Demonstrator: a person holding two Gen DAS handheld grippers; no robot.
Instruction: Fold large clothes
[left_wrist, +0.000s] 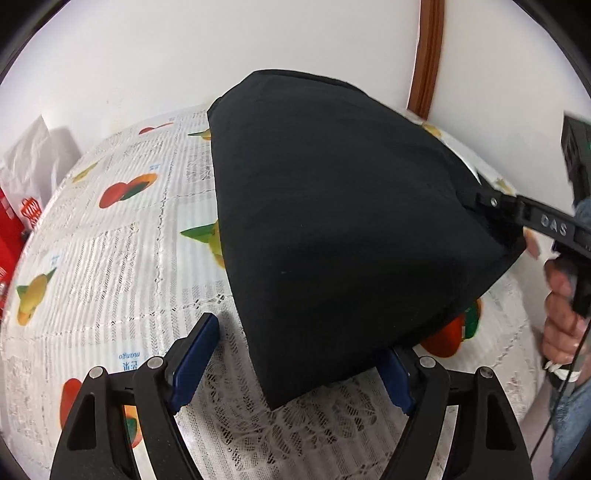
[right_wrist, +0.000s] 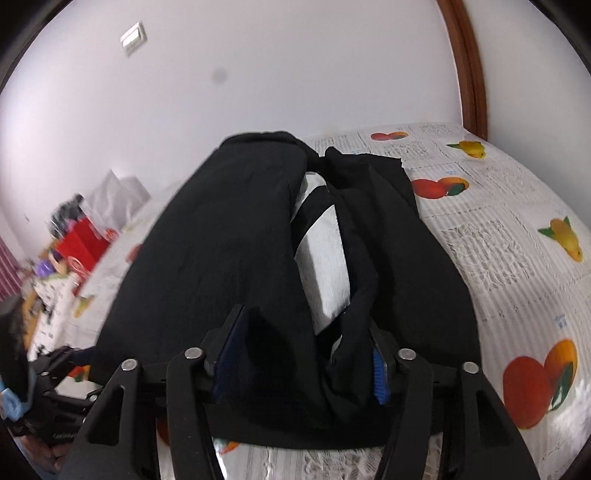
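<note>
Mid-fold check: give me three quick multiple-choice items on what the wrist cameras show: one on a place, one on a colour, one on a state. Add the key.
1. Where does the garment lie?
A. on the floor
B. on the fruit-print tablecloth
C. on a chair

2. What colour is its outer cloth?
A. white
B. red
C. black

3. The left gripper is:
A. open
B. shut on the garment
C. out of view

Key: B, the garment spreads over the printed tablecloth; C, the cloth is black in both views; A, the jaws stand wide apart, with a garment corner loose between them.
</note>
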